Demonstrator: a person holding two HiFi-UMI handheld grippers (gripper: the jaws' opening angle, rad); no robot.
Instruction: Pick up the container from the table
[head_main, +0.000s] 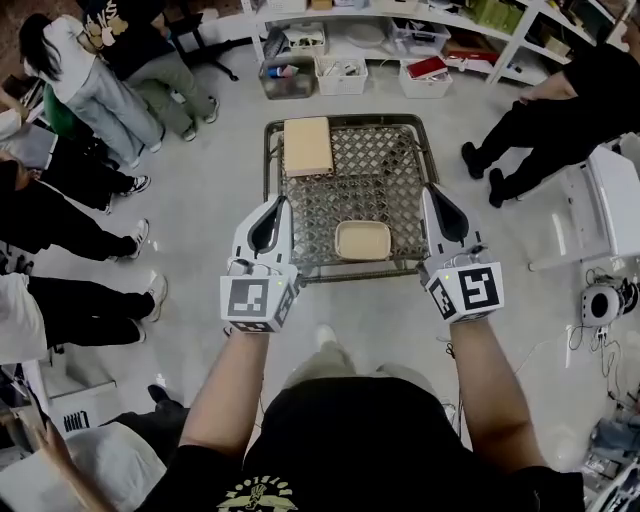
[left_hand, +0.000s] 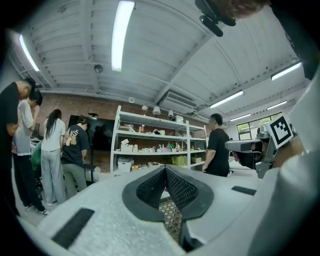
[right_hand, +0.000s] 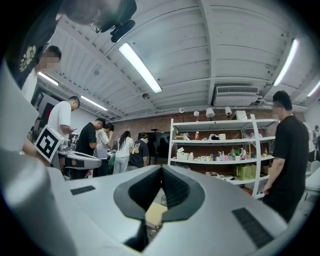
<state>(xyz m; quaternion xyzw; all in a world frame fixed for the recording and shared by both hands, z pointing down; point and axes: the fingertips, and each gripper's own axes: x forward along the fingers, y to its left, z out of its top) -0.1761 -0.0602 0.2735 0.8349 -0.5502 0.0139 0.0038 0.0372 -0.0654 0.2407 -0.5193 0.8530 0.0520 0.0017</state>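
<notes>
The container (head_main: 362, 240) is a shallow beige square dish. It sits near the front edge of a metal mesh table (head_main: 390, 165), right of the middle. My left gripper (head_main: 279, 201) hovers over the table's front left corner, to the left of the dish and apart from it. My right gripper (head_main: 432, 190) is over the front right edge, just right of the dish and not touching it. Both point level toward the shelves. In the left gripper view the left gripper (left_hand: 165, 168) has its jaws together and empty, and so does the right gripper (right_hand: 161, 168) in its own view.
A tan flat box (head_main: 307, 145) lies on the table's far left corner. White shelves (head_main: 400, 30) with bins (head_main: 340, 73) stand behind the table. Several people (head_main: 80, 80) stand at the left and one person (head_main: 560, 110) at the right. White equipment (head_main: 605, 205) sits at the right.
</notes>
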